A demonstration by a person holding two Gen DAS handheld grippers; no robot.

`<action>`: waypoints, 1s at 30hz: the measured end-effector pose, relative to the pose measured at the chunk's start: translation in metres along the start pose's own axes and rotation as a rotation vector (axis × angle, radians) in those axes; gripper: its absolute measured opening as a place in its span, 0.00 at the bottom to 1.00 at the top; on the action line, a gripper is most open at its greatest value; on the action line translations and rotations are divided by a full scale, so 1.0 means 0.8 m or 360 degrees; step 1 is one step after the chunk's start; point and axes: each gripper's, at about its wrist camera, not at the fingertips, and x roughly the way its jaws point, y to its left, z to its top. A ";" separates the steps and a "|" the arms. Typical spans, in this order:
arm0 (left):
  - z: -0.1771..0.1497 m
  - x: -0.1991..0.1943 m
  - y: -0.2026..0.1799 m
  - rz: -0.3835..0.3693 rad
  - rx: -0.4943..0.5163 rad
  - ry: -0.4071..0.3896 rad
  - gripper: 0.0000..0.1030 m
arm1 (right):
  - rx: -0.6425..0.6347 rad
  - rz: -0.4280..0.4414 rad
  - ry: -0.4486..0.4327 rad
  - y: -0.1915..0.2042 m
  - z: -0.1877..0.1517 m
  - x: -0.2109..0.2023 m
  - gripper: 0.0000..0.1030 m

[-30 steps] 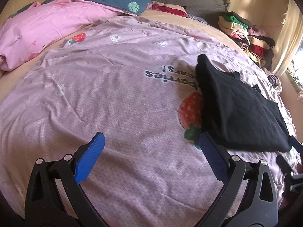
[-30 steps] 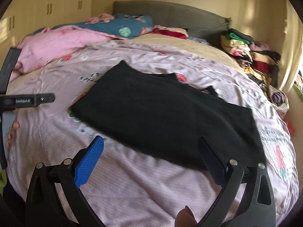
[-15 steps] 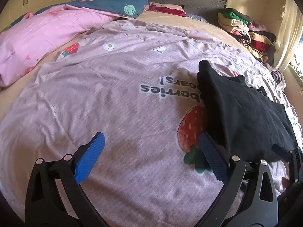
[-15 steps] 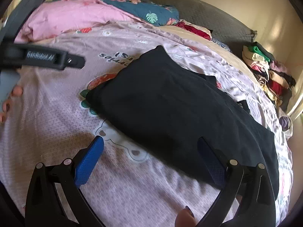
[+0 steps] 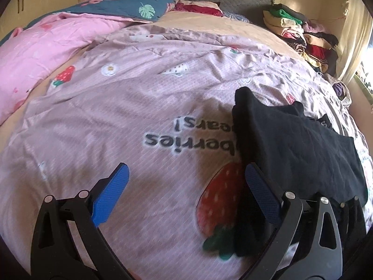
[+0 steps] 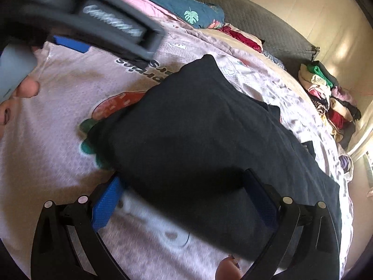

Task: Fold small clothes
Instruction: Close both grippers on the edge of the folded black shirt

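Note:
A folded black garment [image 6: 209, 130] lies flat on the mauve strawberry-print bedspread [image 5: 116, 121]. In the left wrist view it [image 5: 298, 144] lies to the right, its near left edge next to my right finger. My left gripper [image 5: 186, 191] is open and empty, low over the bedspread beside the printed strawberry. My right gripper [image 6: 184, 198] is open and low at the garment's near edge, with its jaws either side of that edge. The left gripper's body [image 6: 98, 21] shows at the upper left of the right wrist view.
A pink duvet [image 5: 46, 46] and a blue leaf-print pillow [image 5: 139, 7] lie at the far left. A stack of folded clothes [image 5: 300, 35] sits at the far right by the grey headboard [image 6: 268, 21]. A curtain [image 5: 354, 35] hangs at the right.
Both grippers have moved forward and lower toward the black garment. The right gripper has come down onto its near edge; the left has closed in on its left edge. Both stay open.

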 end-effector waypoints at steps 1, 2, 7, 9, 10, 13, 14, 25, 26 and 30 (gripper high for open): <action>0.003 0.004 -0.002 -0.0009 -0.0004 0.0010 0.91 | -0.0006 -0.0005 -0.0004 -0.001 0.002 0.003 0.96; 0.007 0.009 -0.005 -0.0024 -0.0009 0.0023 0.91 | -0.0007 -0.0010 -0.0008 -0.002 0.004 0.005 0.96; 0.024 0.035 -0.019 -0.0124 -0.0027 0.0103 0.91 | 0.0000 -0.0041 -0.0066 -0.011 0.009 0.008 0.94; 0.032 0.047 -0.023 -0.0161 -0.0045 0.0147 0.91 | 0.0009 -0.0055 -0.0104 -0.015 0.009 0.003 0.82; 0.035 0.051 -0.024 -0.0179 -0.0050 0.0163 0.91 | 0.0012 -0.0055 -0.0128 -0.018 0.008 -0.001 0.77; 0.044 0.065 -0.030 -0.0224 -0.0063 0.0209 0.91 | 0.0023 -0.0048 -0.0201 -0.028 0.006 -0.014 0.64; 0.046 0.068 -0.031 -0.0237 -0.0069 0.0219 0.91 | 0.0029 -0.0039 -0.0222 -0.031 0.006 -0.019 0.54; 0.053 0.089 -0.070 -0.0388 -0.0090 0.0295 0.91 | 0.0153 0.0045 -0.0368 -0.063 -0.008 -0.062 0.07; 0.054 0.085 -0.074 -0.0409 -0.0095 0.0279 0.90 | 0.0164 0.0037 -0.0376 -0.066 -0.009 -0.066 0.07; 0.055 0.063 -0.097 -0.0455 -0.0063 0.0217 0.54 | 0.0246 -0.0005 -0.0417 -0.084 -0.018 -0.083 0.07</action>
